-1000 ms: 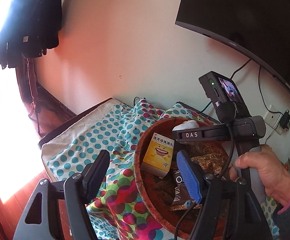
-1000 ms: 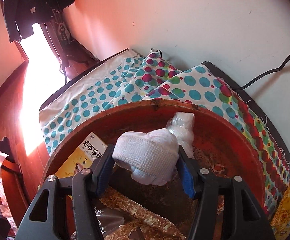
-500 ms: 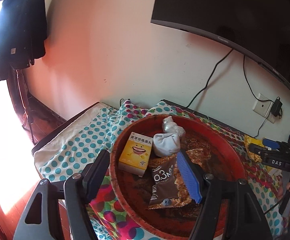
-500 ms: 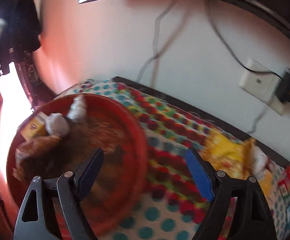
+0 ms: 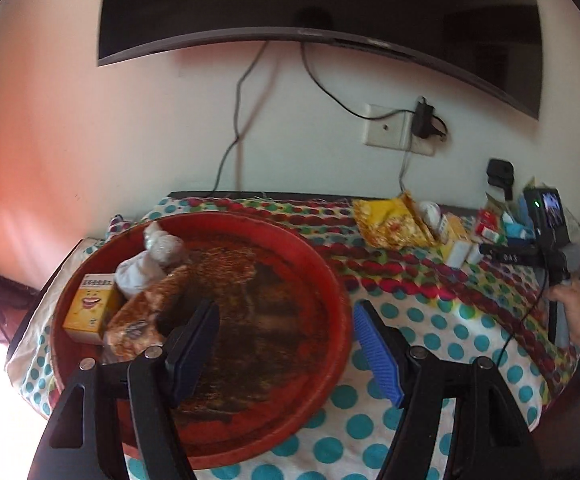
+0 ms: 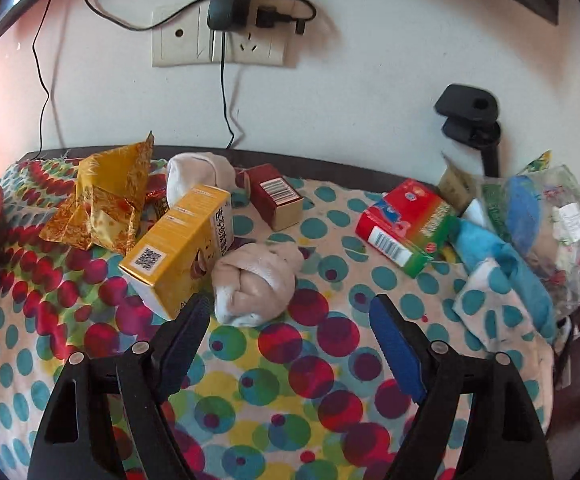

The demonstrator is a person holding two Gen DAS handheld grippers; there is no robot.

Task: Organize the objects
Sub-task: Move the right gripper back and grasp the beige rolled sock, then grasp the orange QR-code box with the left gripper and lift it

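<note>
Red plastic, the basin [image 5: 342,308] sits on the left part of the dotted cloth [image 5: 442,320]. At its far left side lie a yellow carton [image 5: 87,306], a white sock ball [image 5: 135,276], a knotted clear bag [image 5: 161,242] and a brown snack pack [image 5: 145,308], all bunched together. The left gripper [image 5: 285,344] hangs over the basin's near right rim, jaws apart with nothing between them.

To the right, a hand [image 5: 576,308] holds the right gripper [image 6: 290,330] over the loose things on the cloth. Its jaws have just been opening; they stand wide, with nothing between the pads. Just beyond its fingertips lies a beige sock ball [image 6: 255,284], touching a tilted yellow box [image 6: 181,244] on its left. Behind these are a white sock roll [image 6: 199,174], a dark red box [image 6: 275,196] and a crumpled gold wrapper [image 6: 103,204]. Farther right, a red-and-green box [image 6: 406,224] leans against a blue cloth [image 6: 502,264], with a clear packet [image 6: 546,220] at the edge. On the wall above, a charger [image 6: 227,0] sits plugged into a socket [image 6: 177,38].
</note>
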